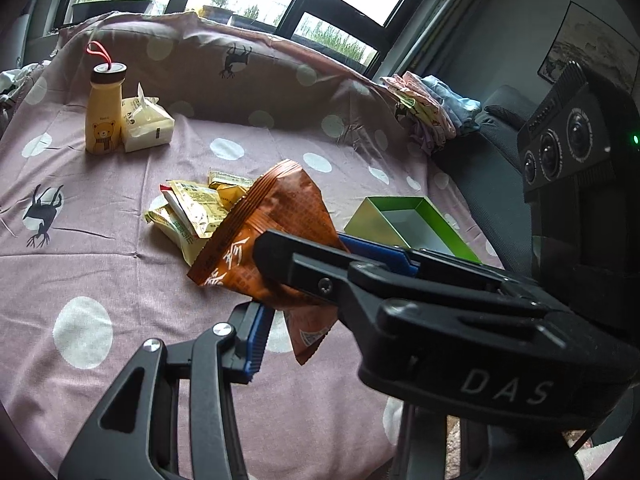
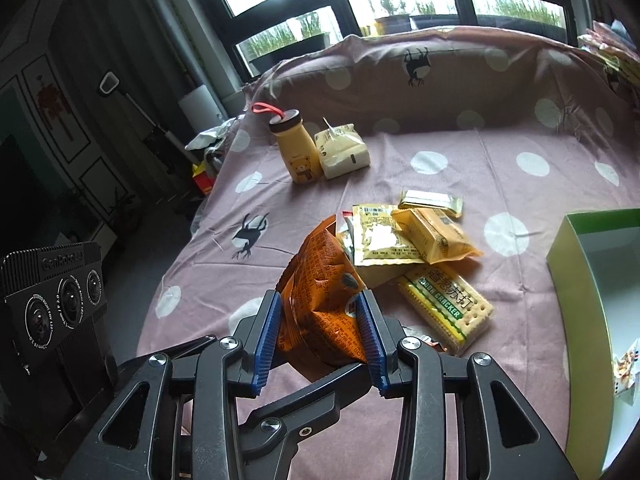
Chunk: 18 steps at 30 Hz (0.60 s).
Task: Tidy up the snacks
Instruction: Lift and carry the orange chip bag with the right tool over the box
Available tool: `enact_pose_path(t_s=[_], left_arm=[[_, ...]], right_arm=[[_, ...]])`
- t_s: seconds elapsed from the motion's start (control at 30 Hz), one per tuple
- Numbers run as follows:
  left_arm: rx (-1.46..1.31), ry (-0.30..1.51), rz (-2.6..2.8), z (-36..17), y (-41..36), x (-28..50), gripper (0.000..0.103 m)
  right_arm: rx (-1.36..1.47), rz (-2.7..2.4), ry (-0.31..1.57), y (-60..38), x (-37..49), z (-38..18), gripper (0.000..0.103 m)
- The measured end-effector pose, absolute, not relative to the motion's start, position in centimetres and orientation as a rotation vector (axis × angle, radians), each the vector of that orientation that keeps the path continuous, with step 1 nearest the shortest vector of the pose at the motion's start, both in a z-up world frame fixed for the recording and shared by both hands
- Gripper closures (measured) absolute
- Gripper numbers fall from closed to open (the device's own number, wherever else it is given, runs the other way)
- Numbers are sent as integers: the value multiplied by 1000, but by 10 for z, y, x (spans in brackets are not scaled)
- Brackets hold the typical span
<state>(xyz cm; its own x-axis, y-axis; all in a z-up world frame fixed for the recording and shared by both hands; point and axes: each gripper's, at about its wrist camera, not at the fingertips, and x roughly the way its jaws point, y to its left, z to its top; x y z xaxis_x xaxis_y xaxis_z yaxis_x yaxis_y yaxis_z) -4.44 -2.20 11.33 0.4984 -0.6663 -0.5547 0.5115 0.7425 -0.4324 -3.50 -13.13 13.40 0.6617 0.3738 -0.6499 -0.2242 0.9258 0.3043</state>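
Note:
An orange snack bag (image 1: 276, 232) hangs above the pink dotted bedspread (image 1: 100, 260). My right gripper (image 2: 320, 332) is shut on the orange bag (image 2: 324, 304), blue pads pressing both sides. In the left wrist view the right gripper crosses in from the right, clamping the bag. My left gripper (image 1: 288, 320) has one blue pad (image 1: 256, 340) showing beside the bag's lower corner; its other finger is hidden. A pile of yellow snack packets (image 2: 404, 240) and a soda cracker pack (image 2: 448, 304) lie behind the bag. A green open box (image 2: 592, 320) stands at the right.
A yellow bear bottle (image 2: 298, 148) and a tissue pack (image 2: 344, 152) stand at the back left. Folded clothes (image 1: 432, 108) lie at the bed's far right corner. A dark chair (image 1: 500, 152) is beside the bed. The box holds a small wrapper (image 2: 626, 372).

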Motion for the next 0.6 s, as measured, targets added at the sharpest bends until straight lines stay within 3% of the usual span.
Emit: enact_pose_path(t_s=[0.6], left_arm=[[-151, 719, -783, 145, -62, -53, 61]], right_arm=[[261, 294, 682, -173, -62, 166, 61]])
